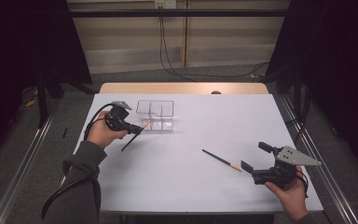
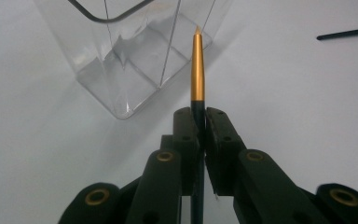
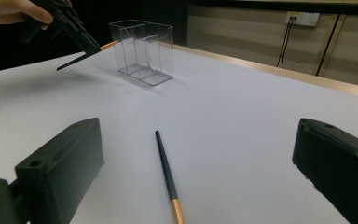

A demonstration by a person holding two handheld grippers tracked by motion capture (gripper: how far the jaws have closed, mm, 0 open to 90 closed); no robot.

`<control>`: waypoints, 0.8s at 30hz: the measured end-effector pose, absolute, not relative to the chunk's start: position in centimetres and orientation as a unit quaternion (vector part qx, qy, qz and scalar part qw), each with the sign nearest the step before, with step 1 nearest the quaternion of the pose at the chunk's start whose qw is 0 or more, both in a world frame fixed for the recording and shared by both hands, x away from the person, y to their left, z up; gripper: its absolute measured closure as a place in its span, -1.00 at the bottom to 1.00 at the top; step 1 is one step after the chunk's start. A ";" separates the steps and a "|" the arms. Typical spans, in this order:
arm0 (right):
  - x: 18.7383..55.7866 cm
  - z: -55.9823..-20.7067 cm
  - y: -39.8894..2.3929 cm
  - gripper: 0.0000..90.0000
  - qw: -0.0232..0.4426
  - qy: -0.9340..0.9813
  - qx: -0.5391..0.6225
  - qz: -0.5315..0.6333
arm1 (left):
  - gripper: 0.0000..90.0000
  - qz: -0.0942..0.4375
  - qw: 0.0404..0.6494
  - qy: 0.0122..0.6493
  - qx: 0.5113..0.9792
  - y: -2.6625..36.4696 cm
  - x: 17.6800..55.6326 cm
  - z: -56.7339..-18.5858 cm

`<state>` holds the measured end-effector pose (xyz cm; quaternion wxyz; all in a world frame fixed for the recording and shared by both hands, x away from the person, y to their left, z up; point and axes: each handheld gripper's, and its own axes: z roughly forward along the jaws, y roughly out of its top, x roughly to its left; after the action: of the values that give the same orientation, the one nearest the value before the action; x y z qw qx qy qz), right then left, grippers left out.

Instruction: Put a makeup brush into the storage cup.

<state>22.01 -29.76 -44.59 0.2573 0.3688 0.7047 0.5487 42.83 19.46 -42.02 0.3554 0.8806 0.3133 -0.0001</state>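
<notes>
My left gripper [image 1: 137,130] [image 2: 198,114] is shut on a dark pen with a gold tip [image 1: 131,139] [image 2: 197,70] and holds it above the table, the gold tip aimed at a clear plastic organizer box [image 1: 155,115] [image 2: 130,56] [image 3: 142,49]. The left gripper [image 3: 91,46] also appears far off in the right gripper view, just left of the box. A second dark pen with a gold tip [image 1: 221,160] [image 3: 168,175] lies flat on the white table [image 1: 182,177]. My right gripper [image 1: 256,158] stands open just right of that pen, its jaws wide apart on either side of it in the right gripper view.
The box has several compartments and stands near the table's far left. A wooden strip [image 1: 182,88] runs along the table's far edge. Black curtains hang at both sides, and cables [image 1: 168,56] trail on the floor beyond.
</notes>
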 end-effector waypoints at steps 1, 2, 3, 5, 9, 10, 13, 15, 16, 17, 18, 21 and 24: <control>22.0 -44.6 -29.8 -0.97 0.258 0.705 0.369 0.548 | 0.85 0.002 0.358 0.313 0.880 19.5 42.8 -42.0; 22.0 -44.6 -29.8 -0.97 0.258 0.705 0.369 0.548 | 0.85 0.003 0.359 0.311 0.880 19.5 42.8 -41.9; 22.0 -44.6 -29.7 -0.97 0.258 0.703 0.371 0.549 | 0.85 0.001 0.364 0.310 0.878 19.5 42.8 -41.8; 22.0 -44.6 -29.7 -0.97 0.257 0.704 0.370 0.550 | 0.85 0.004 0.370 0.307 0.877 19.4 42.7 -41.7; 22.0 -44.6 -29.7 -0.97 0.256 0.704 0.371 0.549 | 0.85 0.003 0.390 0.306 0.868 19.3 42.6 -41.4; 22.0 -44.6 -29.7 -0.97 0.257 0.704 0.370 0.549 | 0.85 0.001 0.393 0.305 0.868 19.3 42.6 -41.3; 22.0 -44.6 -29.7 -0.97 0.256 0.704 0.371 0.549 | 0.85 0.011 0.403 0.305 0.863 19.2 42.5 -41.1; 22.0 -44.6 -29.7 -0.97 0.256 0.704 0.371 0.549 | 0.85 0.010 0.419 0.304 0.855 19.1 42.5 -41.1; 22.0 -44.6 -29.7 -0.97 0.256 0.704 0.371 0.549 | 0.85 0.014 0.419 0.304 0.856 19.1 42.4 -40.9; 22.0 -44.6 -29.7 -0.97 0.256 0.704 0.371 0.549 | 0.85 0.008 0.429 0.301 0.852 19.1 42.5 -40.9; 22.0 -44.6 -29.7 -0.97 0.256 0.704 0.371 0.549 | 0.85 0.016 0.429 0.302 0.851 19.1 42.4 -40.7; 22.1 -44.7 -29.7 -0.97 0.257 0.704 0.371 0.548 | 0.85 0.019 0.441 0.299 0.846 19.0 42.4 -40.5; 22.1 -44.6 -29.7 -0.97 0.256 0.704 0.371 0.549 | 0.85 0.025 0.456 0.299 0.838 19.0 42.3 -40.2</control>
<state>22.06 -29.71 -44.65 0.2559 0.3713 0.7040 0.5487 42.28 19.03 -40.22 0.4555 0.8381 0.2992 0.0245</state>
